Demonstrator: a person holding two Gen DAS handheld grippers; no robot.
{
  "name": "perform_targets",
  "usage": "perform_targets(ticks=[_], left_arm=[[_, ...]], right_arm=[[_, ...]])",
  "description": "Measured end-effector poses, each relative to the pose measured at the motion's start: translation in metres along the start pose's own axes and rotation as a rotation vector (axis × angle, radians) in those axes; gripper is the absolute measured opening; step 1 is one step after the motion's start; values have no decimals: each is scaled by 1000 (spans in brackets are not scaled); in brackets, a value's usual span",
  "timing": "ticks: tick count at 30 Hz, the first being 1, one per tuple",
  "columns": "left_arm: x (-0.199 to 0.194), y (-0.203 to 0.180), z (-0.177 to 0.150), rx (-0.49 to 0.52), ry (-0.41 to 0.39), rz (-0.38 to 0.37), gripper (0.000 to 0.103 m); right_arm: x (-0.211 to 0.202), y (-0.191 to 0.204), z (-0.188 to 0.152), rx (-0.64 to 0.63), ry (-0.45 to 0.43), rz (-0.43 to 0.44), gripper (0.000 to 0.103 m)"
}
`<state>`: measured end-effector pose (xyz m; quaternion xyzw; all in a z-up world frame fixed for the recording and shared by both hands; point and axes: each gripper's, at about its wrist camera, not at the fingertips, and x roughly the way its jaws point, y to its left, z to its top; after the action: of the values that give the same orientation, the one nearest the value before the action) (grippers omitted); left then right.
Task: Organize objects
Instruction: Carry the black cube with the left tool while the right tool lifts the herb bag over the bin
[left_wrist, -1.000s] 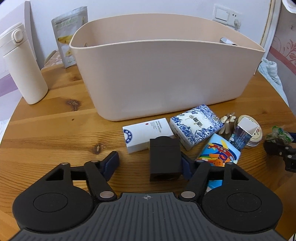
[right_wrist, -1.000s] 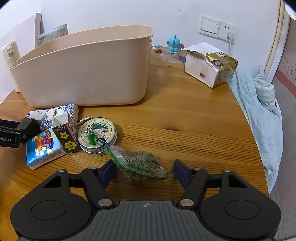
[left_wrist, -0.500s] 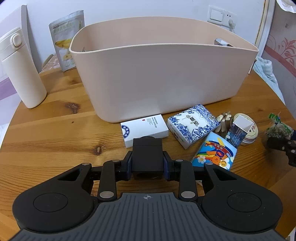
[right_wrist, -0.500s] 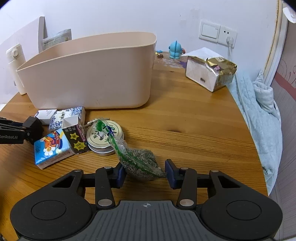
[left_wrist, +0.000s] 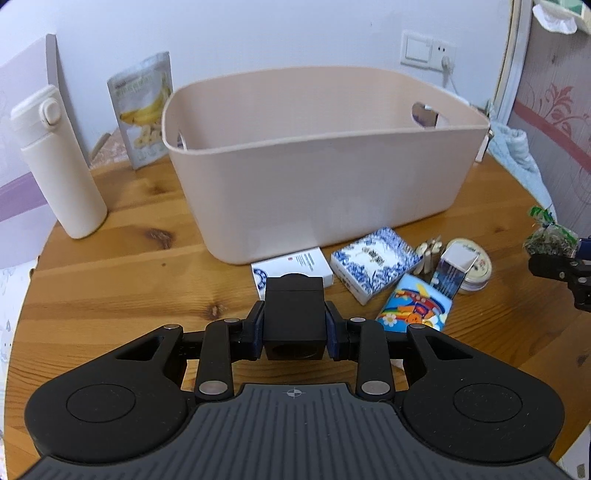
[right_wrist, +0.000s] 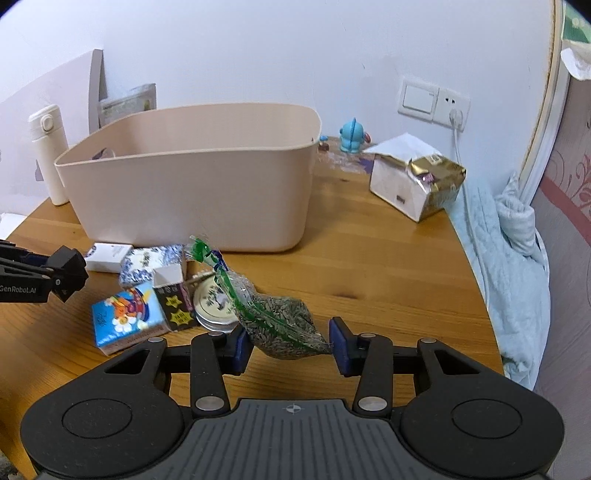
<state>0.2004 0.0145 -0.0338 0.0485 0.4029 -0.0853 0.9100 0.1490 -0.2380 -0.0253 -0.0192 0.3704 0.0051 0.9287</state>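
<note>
Tabletop, "GenRobot.AI" on left gripper (right_wrist: 70, 273)

Readable in white letters on the side of the left claw (right_wrist: 68, 275), seen from the right wrist view: "GenRobot.AI". Print on the white box (left_wrist: 291, 264), the blue-and-white patterned box (left_wrist: 373, 258), the banana pouch (left_wrist: 142, 110) and the black starred carton (right_wrist: 173, 302): too small or blurred to make out.
</note>
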Motion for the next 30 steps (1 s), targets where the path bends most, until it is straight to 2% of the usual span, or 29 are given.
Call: perform_targets(ticks=[13, 30], left_arm=[[-38, 5, 17, 7, -88, -11, 32], [-55, 8, 51, 34, -189, 0, 32]], right_arm=[[-28, 10, 19, -28, -78, 2, 42], [-36, 19, 55, -5, -170, 5, 42]])
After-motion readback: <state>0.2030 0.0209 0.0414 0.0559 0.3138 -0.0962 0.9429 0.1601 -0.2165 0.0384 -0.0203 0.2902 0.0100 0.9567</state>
